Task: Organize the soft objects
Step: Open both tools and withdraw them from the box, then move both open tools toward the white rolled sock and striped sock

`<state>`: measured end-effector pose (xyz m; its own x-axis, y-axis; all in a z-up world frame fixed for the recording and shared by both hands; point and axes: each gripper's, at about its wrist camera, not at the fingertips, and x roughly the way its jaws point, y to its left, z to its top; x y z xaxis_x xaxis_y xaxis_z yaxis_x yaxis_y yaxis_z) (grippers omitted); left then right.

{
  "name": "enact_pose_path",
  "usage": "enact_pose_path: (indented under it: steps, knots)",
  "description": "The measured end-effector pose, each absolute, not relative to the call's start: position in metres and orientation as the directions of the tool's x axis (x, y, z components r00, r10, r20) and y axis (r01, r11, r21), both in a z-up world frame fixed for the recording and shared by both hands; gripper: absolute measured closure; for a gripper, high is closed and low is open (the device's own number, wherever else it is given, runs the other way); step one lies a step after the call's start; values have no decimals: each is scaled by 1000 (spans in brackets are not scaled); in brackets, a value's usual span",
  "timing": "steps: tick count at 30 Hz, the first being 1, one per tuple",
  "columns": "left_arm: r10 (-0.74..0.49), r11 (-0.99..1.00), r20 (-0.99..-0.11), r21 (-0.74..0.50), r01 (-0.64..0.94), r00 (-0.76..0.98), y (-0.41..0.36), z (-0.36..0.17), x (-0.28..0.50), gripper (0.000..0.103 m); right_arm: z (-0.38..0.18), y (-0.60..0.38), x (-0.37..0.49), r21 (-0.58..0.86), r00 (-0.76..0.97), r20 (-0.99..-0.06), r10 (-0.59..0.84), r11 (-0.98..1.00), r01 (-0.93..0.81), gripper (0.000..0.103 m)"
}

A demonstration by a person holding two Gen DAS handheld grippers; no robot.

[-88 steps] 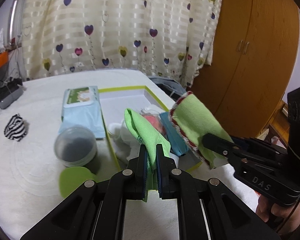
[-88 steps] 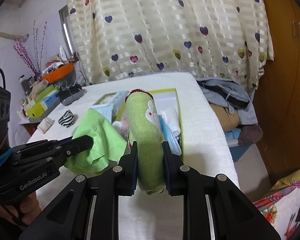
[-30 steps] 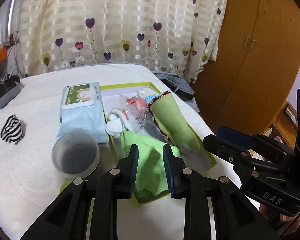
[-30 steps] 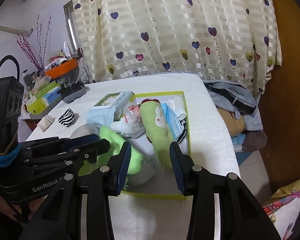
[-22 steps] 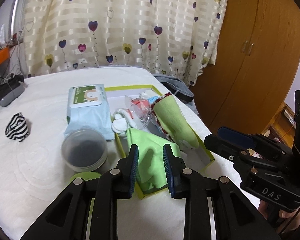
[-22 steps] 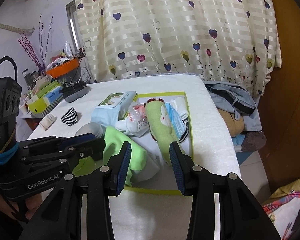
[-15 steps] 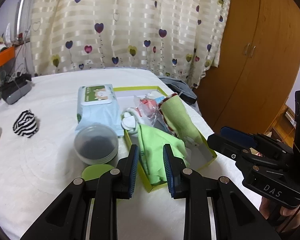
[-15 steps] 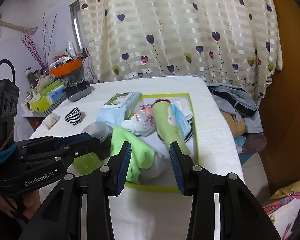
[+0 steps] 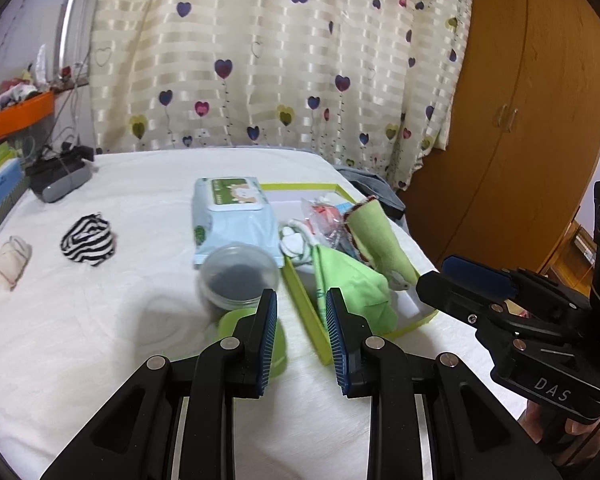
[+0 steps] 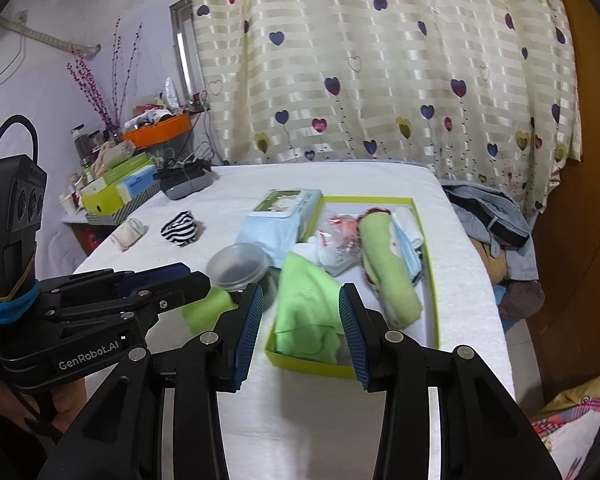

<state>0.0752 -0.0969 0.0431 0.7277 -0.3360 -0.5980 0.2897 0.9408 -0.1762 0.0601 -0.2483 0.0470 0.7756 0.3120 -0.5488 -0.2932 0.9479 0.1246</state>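
A yellow-green box (image 9: 305, 307) (image 10: 431, 276) lies on the white table and holds a bright green folded cloth (image 9: 350, 286) (image 10: 306, 300), a green rolled towel with red trim (image 9: 380, 236) (image 10: 384, 260) and several small soft items. My left gripper (image 9: 300, 304) is open and empty, back from the box's near left corner. My right gripper (image 10: 300, 296) is open and empty, back from the box's near end, with the green cloth seen between its fingers. A striped sock ball (image 9: 87, 239) (image 10: 180, 228) and a beige roll (image 9: 10, 262) (image 10: 128, 232) lie on the table to the left.
A wet-wipes pack (image 9: 232, 212) (image 10: 276, 220), a clear lidded jar (image 9: 240, 276) (image 10: 238, 266) and a green lid (image 9: 236, 320) sit left of the box. Grey case (image 9: 58, 178) and boxes stand at the far left. Clothes pile (image 10: 492, 216) and wooden wardrobe (image 9: 520, 120) lie right.
Both grippers have let go of the green cloth and the rolled towel, which now lie in the box. Both have since drawn back from the box, jaws open as before.
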Motion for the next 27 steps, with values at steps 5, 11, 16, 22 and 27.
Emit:
enact_pose_path:
  steps: [5, 11, 16, 22, 27]
  knots:
    - [-316, 949, -591, -179, 261, 742, -78, 45, 69, 79, 51, -231, 57, 113, 770, -546, 329, 940, -322, 62]
    - [-292, 957, -589, -178, 231, 753, -60, 45, 66, 79, 51, -215, 57, 109, 760, -547, 351, 930, -351, 62]
    - [-275, 962, -592, -179, 208, 758, -48, 44, 66, 79, 51, -202, 60, 111, 748, -551, 370, 921, -374, 62]
    - [-256, 966, -597, -181, 183, 760, -34, 40, 66, 79, 49, -190, 65, 112, 734, -558, 387, 912, -396, 62]
    - [-242, 969, -599, -187, 160, 764, -22, 37, 68, 79, 45, -179, 68, 110, 719, -567, 402, 902, -417, 62]
